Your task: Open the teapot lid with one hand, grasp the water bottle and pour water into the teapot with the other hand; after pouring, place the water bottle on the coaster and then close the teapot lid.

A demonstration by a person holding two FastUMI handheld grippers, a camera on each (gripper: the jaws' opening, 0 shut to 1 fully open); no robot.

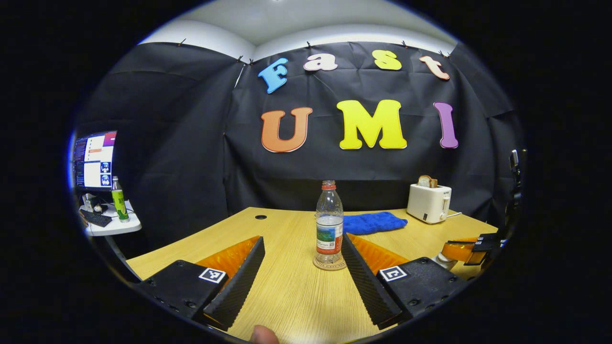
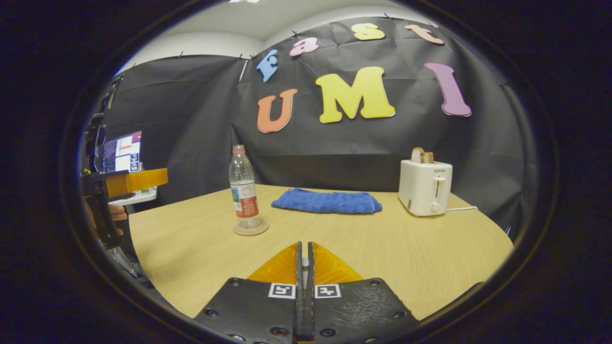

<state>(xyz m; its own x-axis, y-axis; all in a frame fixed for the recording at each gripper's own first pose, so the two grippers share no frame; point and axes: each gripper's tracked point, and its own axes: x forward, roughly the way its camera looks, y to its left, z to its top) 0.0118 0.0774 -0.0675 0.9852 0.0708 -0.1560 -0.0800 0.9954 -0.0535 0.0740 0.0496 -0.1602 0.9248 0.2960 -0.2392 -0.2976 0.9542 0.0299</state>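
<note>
A clear water bottle (image 1: 329,224) with a red cap stands upright on a round coaster (image 1: 329,264) in the middle of the wooden table (image 1: 287,296). My left gripper (image 1: 302,239) is open wide, its fingers on either side of the bottle but short of it. In the right gripper view the bottle (image 2: 244,191) and coaster (image 2: 250,228) sit left of centre. My right gripper (image 2: 304,244) is shut, with a thin white piece (image 2: 304,262) pinched between its fingers, seemingly the teapot lid's knob. The left gripper view shows that gripper (image 1: 471,251) at the right edge over a white teapot part (image 1: 443,260).
A folded blue towel (image 1: 373,222) lies behind the bottle. A white toaster (image 1: 429,203) holding bread stands at the back right, its cord trailing right. A side table (image 1: 112,224) at the left carries a monitor and a green bottle. The left gripper (image 2: 136,181) and a hand (image 2: 117,215) show at the table's left edge.
</note>
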